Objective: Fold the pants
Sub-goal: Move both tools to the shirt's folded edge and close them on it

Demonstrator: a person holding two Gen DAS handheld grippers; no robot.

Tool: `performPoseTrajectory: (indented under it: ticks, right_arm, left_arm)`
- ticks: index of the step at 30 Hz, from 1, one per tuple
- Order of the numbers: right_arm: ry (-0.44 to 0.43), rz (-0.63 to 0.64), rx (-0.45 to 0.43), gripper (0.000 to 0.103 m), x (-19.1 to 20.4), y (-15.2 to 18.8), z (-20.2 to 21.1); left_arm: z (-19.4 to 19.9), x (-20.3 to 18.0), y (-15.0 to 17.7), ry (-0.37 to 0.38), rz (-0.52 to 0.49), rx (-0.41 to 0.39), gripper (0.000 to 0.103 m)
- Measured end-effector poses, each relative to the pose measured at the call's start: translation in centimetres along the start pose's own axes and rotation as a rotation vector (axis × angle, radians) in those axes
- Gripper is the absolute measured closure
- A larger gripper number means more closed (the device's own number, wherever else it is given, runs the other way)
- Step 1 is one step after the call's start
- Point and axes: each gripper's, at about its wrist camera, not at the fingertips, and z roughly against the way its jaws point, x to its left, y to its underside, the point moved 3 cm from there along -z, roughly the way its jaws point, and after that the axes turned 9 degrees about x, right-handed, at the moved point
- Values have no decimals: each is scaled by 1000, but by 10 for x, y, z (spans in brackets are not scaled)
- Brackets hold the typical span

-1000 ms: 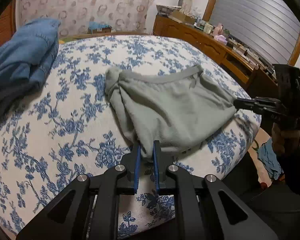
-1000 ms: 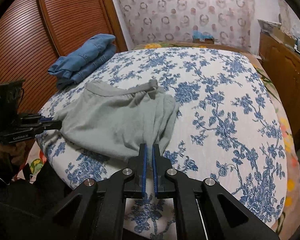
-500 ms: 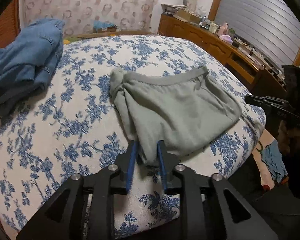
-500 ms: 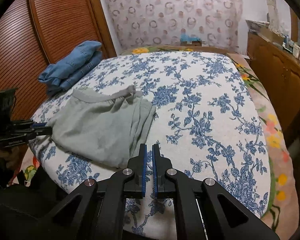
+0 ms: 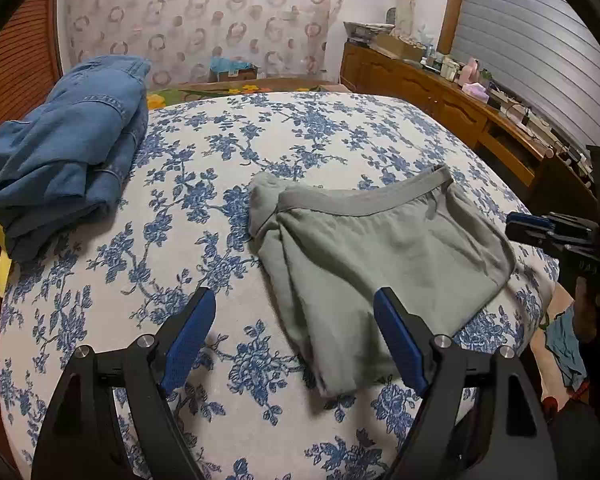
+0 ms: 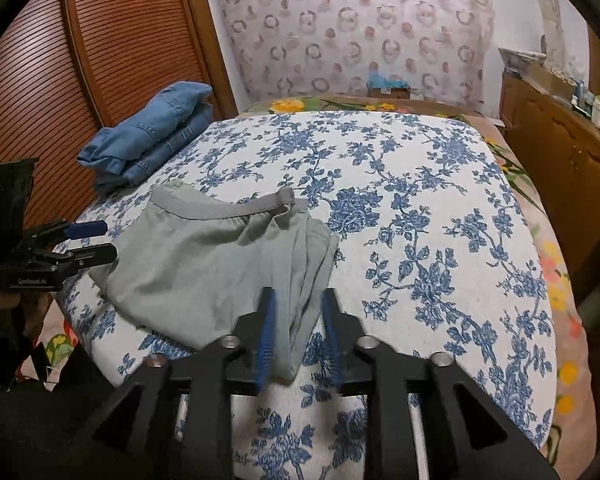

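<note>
Two grippers' jaws opening over gray pants (image 5: 384, 256) (folded) on the floral bed (image 5: 340, 128) — nothing pinched.

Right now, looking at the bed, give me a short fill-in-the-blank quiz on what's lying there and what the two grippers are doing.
1. The folded pants near the bed's front edge are ____ in colour.
2. The blue pile at the far left of the bed is made of ____.
3. The left gripper and the right gripper are both ____ their jaws.

Missing words: grey; denim; opening
</note>
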Motion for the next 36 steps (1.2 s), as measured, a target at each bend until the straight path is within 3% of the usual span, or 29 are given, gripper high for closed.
performPoseTrajectory:
  ticks: [2,8,17,32,36]
  right_arm:
    - [3,1,12,59,1,-3,-5]
    - [21,-4,26,47,3,-14,-19]
    - [32,-22,78,47,1,-26,-47]
    - [61,55,74,47,8,-45,-69]
    - [69,62,62,47,11,-43,-69]
  left_arm:
    - [-3,-2,-1,3,-8,5,21]
    - [-11,-4,-1,10,-8,22,21]
    - [-19,0,-2,28,10,39,21]
    - [-20,2,-19,43,-2,13,21]
    - [-26,3,-30,38,-13,20,42]
